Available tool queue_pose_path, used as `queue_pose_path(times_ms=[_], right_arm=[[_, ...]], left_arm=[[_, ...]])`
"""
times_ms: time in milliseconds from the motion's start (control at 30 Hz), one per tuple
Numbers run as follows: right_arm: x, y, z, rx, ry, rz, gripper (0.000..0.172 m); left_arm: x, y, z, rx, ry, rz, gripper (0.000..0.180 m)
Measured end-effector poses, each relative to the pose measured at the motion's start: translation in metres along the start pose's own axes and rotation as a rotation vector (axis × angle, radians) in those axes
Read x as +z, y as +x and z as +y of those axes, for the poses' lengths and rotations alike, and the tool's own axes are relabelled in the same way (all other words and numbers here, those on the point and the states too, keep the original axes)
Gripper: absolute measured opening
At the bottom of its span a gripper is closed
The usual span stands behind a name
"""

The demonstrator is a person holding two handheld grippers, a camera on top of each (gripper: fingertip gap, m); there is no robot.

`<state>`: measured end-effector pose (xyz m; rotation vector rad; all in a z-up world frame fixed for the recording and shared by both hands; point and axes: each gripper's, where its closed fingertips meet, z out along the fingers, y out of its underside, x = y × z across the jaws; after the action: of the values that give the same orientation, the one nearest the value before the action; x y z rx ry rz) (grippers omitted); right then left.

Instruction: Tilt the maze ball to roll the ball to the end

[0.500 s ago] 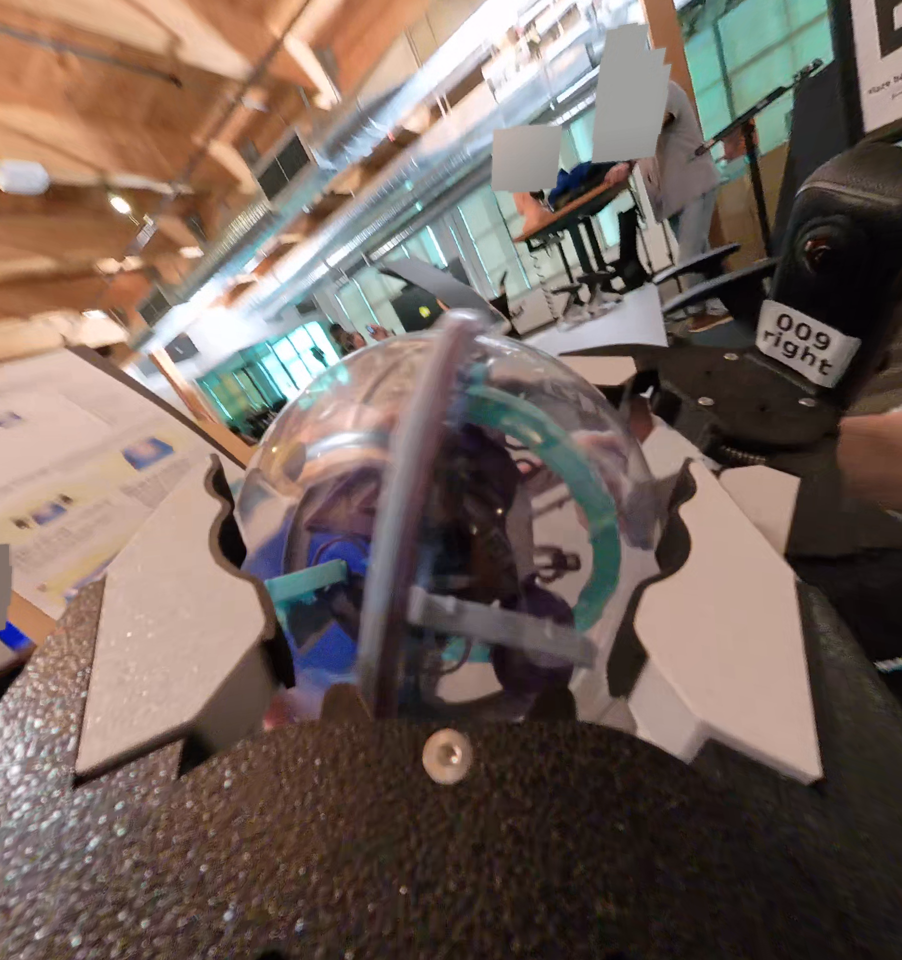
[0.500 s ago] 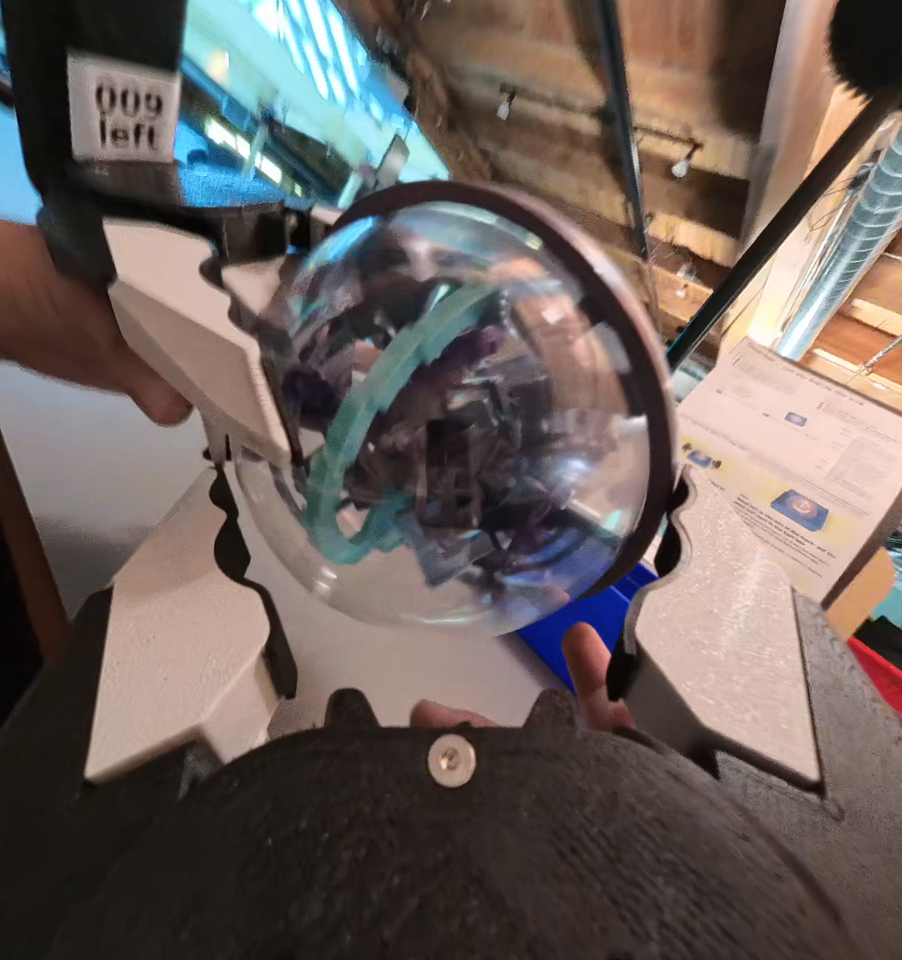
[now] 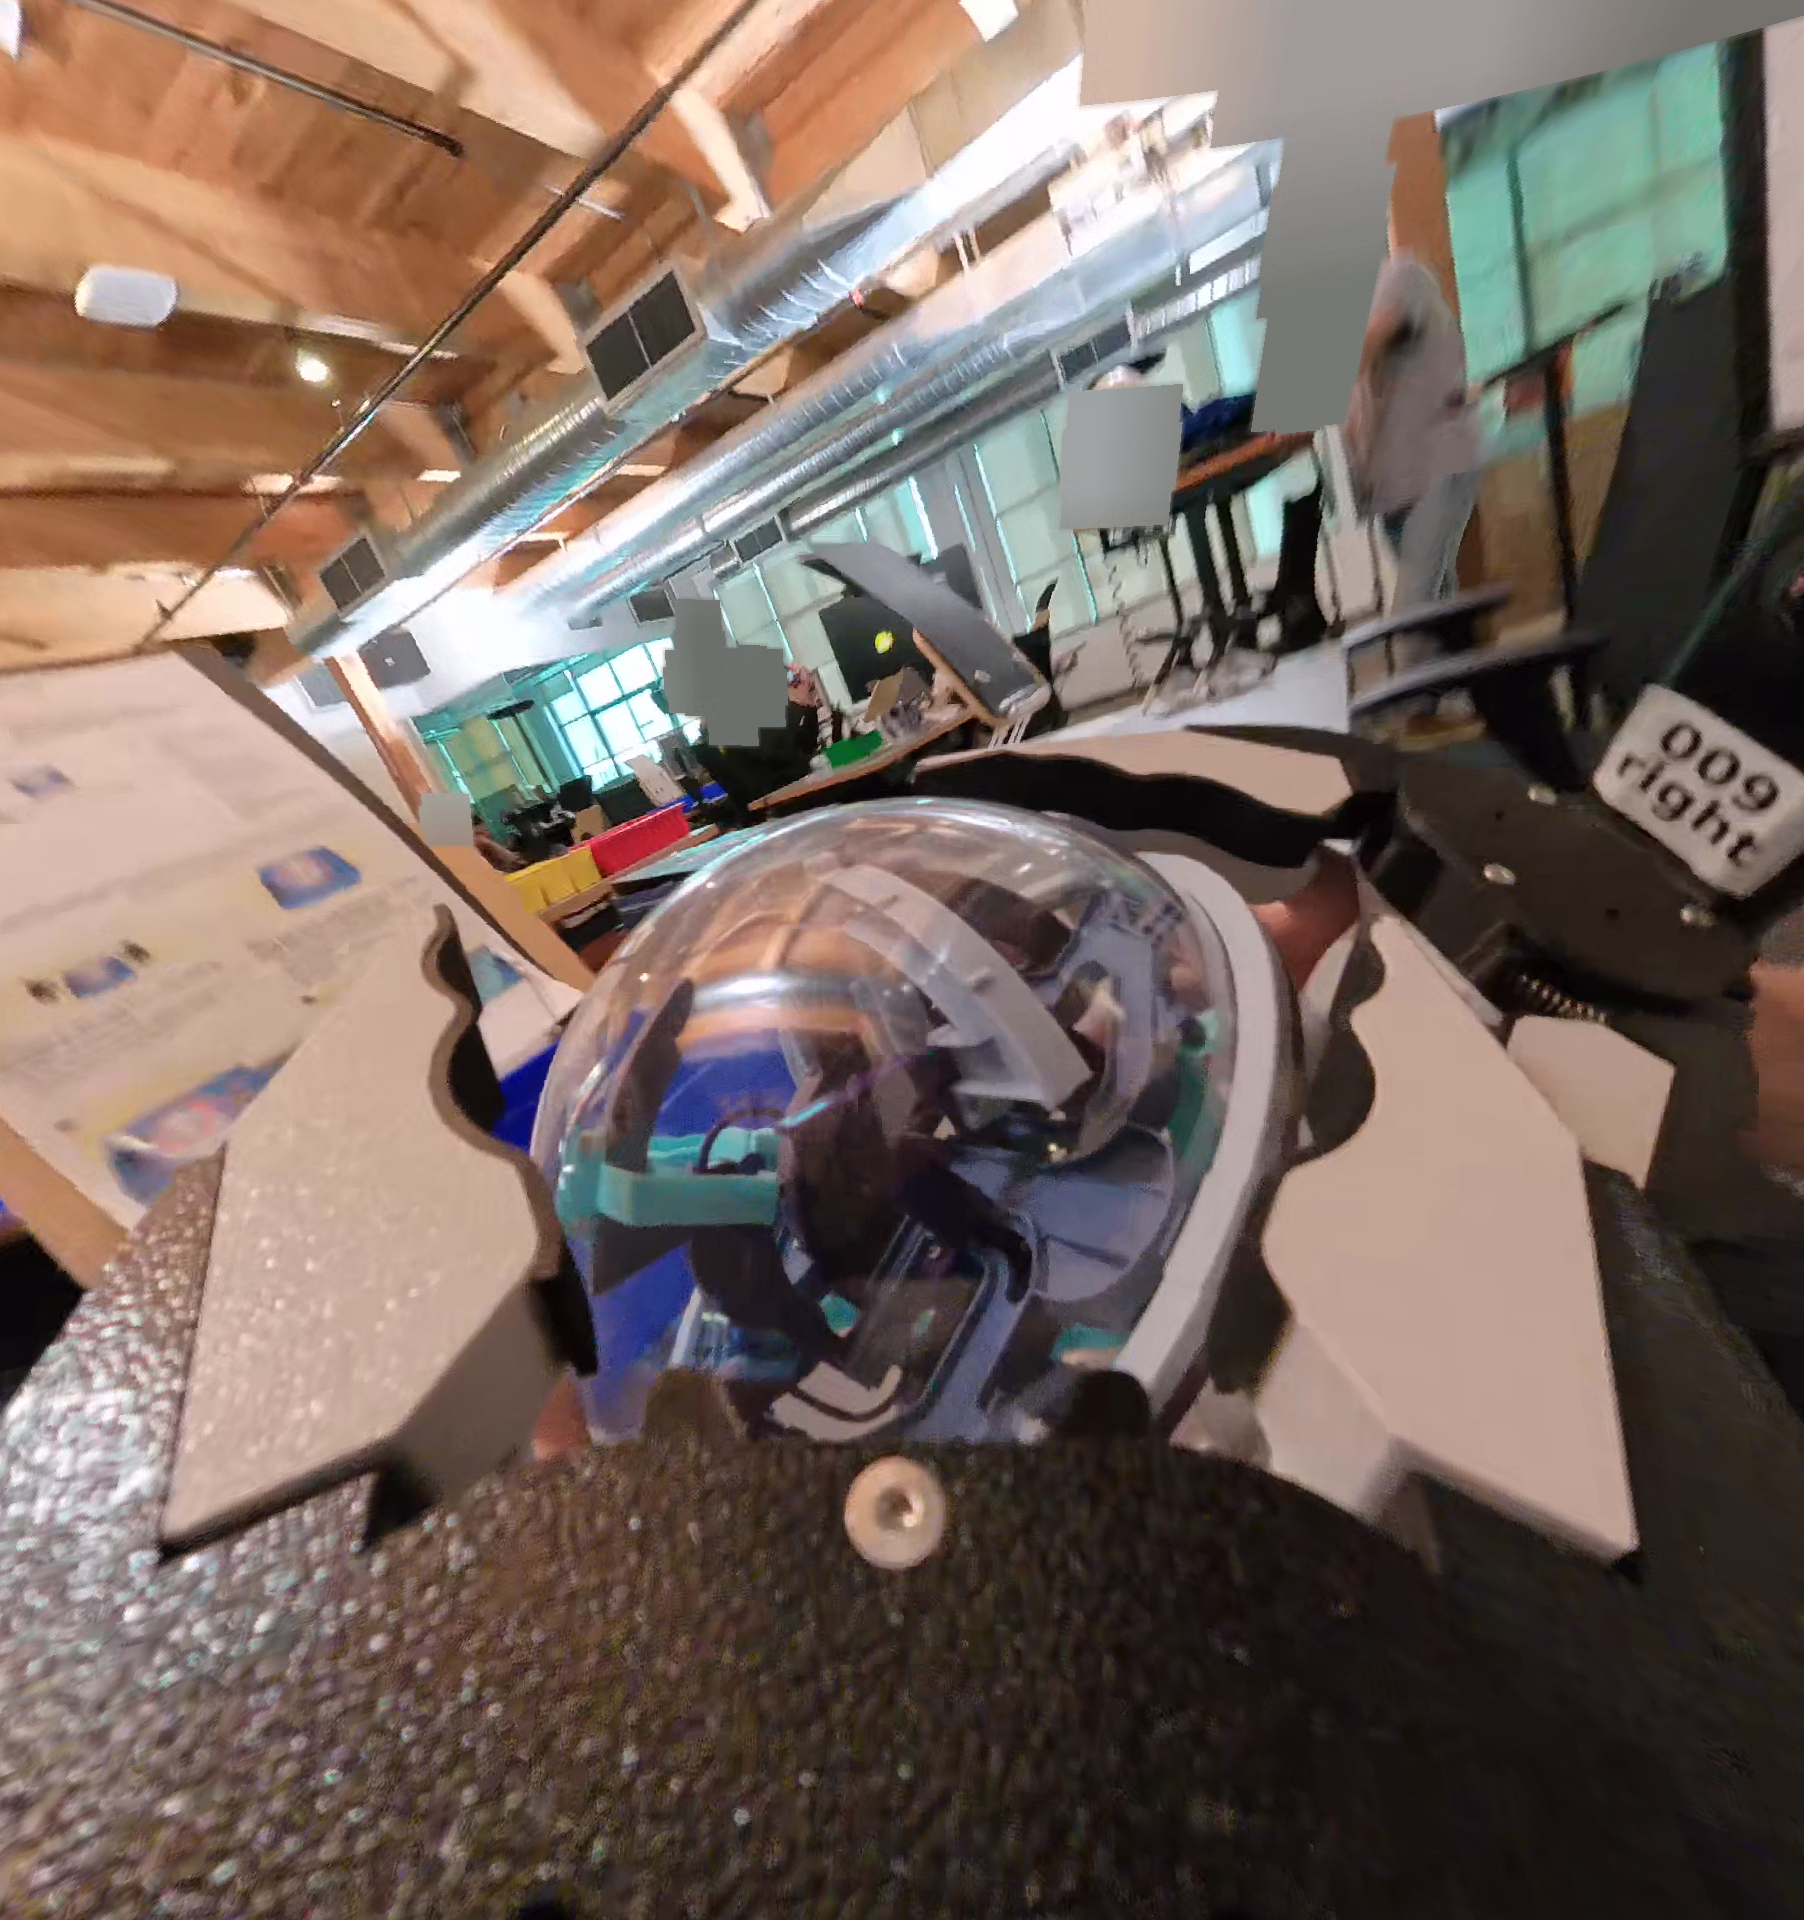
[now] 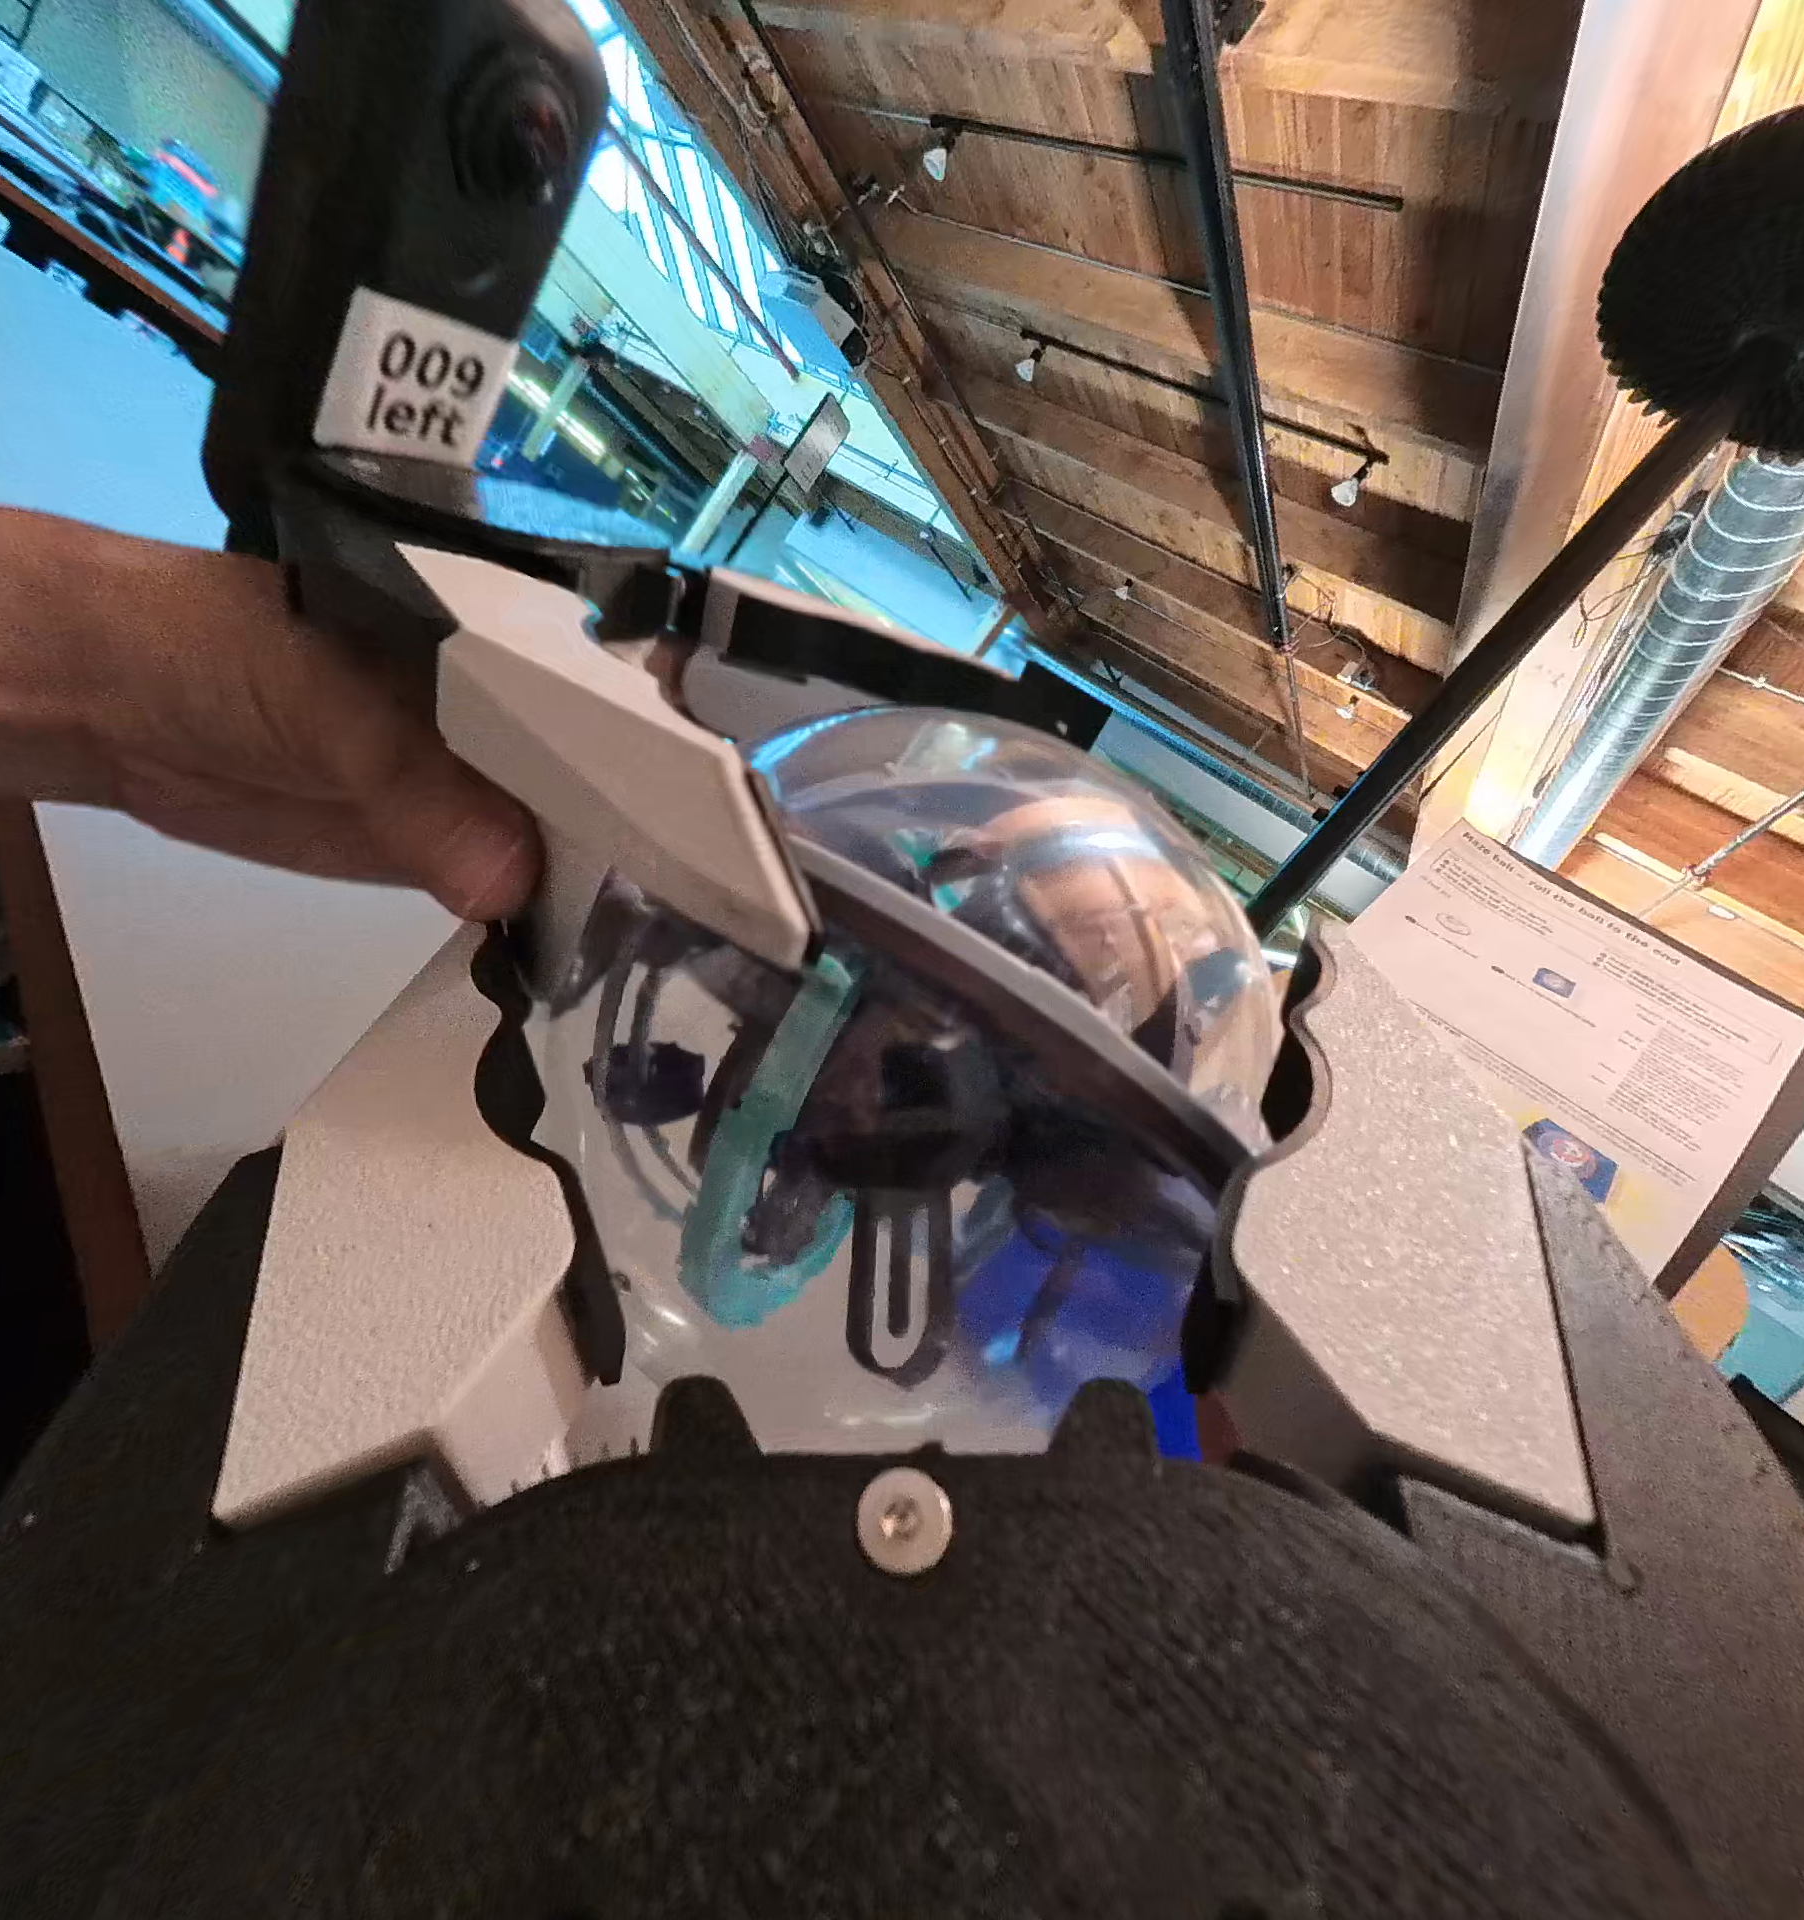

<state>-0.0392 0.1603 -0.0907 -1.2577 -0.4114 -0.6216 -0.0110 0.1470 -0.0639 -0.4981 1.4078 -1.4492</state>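
Observation:
The maze ball (image 3: 877,1091) is a clear sphere with a grey band and teal, purple and black tracks inside. In the left wrist view it sits between my left gripper's (image 3: 908,935) two pale fingers, which press on its sides. In the right wrist view the maze ball (image 4: 981,1039) fills the space between my right gripper's (image 4: 903,956) fingers, and both pads touch it. A left gripper finger (image 4: 617,769) lies across the ball's upper left. A right gripper finger (image 3: 1189,769) arches over the ball's top. The small ball inside is not discernible.
A printed poster board (image 3: 150,883) stands at the left, and it also shows at the right in the right wrist view (image 4: 1604,1039). A hand (image 4: 202,727) holds the left gripper. A black pole with a round head (image 4: 1729,312) rises at the right. Coloured bins (image 3: 638,842) and desks lie far behind.
The ball has turned, so its band now slants to the right. The right gripper has moved in around the ball and its fingers have narrowed onto it. The left gripper keeps its hold.

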Motion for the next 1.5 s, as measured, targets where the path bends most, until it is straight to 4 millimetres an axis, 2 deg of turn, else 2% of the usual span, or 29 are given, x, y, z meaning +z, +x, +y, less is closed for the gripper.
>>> queue_pose_path(times_ms=[100,267,533,833,1033,1133,1233,1367,1433,1500], right_arm=[[-0.003,-0.002,0.003,-0.011,0.010,-0.001,0.139],[-0.011,-0.004,0.001,0.129,0.103,-0.015,0.152],[-0.012,0.003,-0.006,0.191,0.184,-0.017,0.154],[-0.011,0.015,-0.002,0.214,0.150,-0.045,0.154],[-0.020,0.042,-0.008,0.216,0.139,-0.016,0.151],[-0.033,0.058,-0.021,0.183,0.153,-0.006,0.140],[-0.048,0.082,-0.045,0.139,0.211,0.073,0.129],[-0.055,0.090,-0.060,-0.147,0.086,0.095,0.131],[-0.059,0.095,-0.078,-0.256,0.075,0.104,0.133],[-0.063,0.099,-0.100,-0.315,0.086,0.104,0.135]], left_arm=[[-0.002,-0.002,0.004,-0.086,0.089,0.024,0.150],[-0.009,0.010,-0.019,0.139,0.207,0.032,0.144],[-0.007,0.019,-0.025,0.283,0.211,0.028,0.143],[0.003,0.008,-0.020,0.221,0.259,0.015,0.143],[0.023,-0.001,-0.031,0.149,0.374,0.081,0.143],[0.045,-0.005,-0.033,0.075,0.372,0.118,0.149],[0.072,0.005,-0.036,0.006,0.375,0.206,0.147],[0.101,0.015,-0.049,-0.153,0.447,0.286,0.151],[0.111,0.022,-0.061,-0.283,0.497,0.358,0.156],[0.111,0.022,-0.080,-0.450,0.596,0.443,0.156]])
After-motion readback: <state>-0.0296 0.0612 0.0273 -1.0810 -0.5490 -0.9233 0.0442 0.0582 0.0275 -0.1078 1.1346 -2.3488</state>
